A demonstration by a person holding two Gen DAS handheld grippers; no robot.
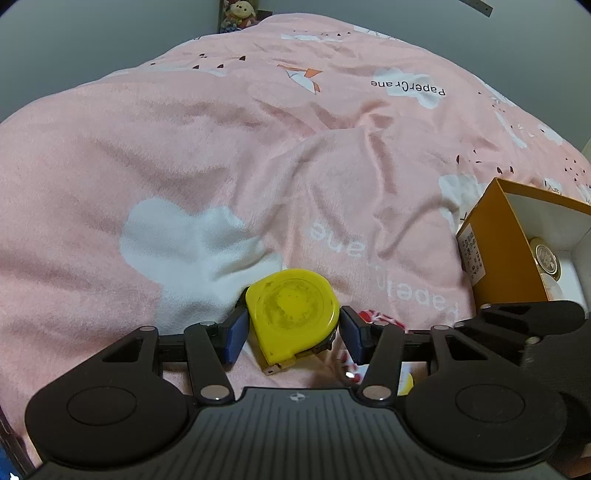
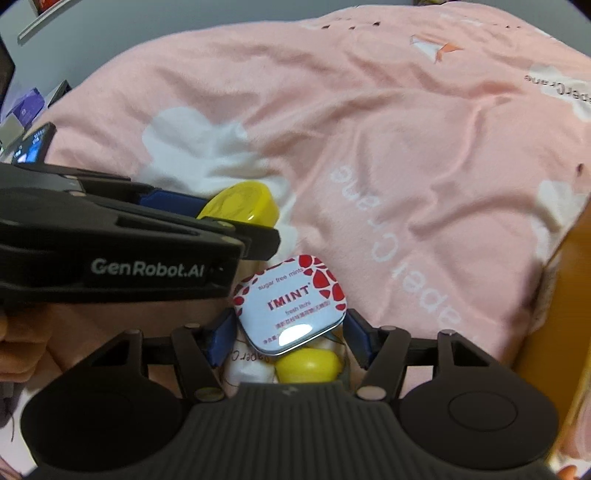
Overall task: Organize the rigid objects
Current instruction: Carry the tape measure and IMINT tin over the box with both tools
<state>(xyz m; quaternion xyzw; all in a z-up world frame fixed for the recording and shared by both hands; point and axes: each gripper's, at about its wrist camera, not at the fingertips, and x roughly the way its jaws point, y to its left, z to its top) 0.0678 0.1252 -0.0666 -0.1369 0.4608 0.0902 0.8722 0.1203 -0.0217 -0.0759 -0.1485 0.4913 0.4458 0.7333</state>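
Note:
My left gripper (image 1: pixel 293 328) is shut on a yellow tape measure (image 1: pixel 291 314) and holds it over the pink blanket (image 1: pixel 184 147). The tape measure also shows in the right wrist view (image 2: pixel 242 205), held by the left gripper (image 2: pixel 207 212). My right gripper (image 2: pixel 290 332) is shut on a white and red IMINT mint tin (image 2: pixel 291 302). Below the tin lies a small yellow object (image 2: pixel 308 365). An orange box (image 1: pixel 517 240) with a white inside stands at the right.
The orange box holds a round gold-rimmed tin (image 1: pixel 546 258). Its orange wall also shows at the right edge of the right wrist view (image 2: pixel 561 295). A stuffed toy (image 1: pixel 240 13) sits far back. A phone (image 2: pixel 35 144) lies at the left.

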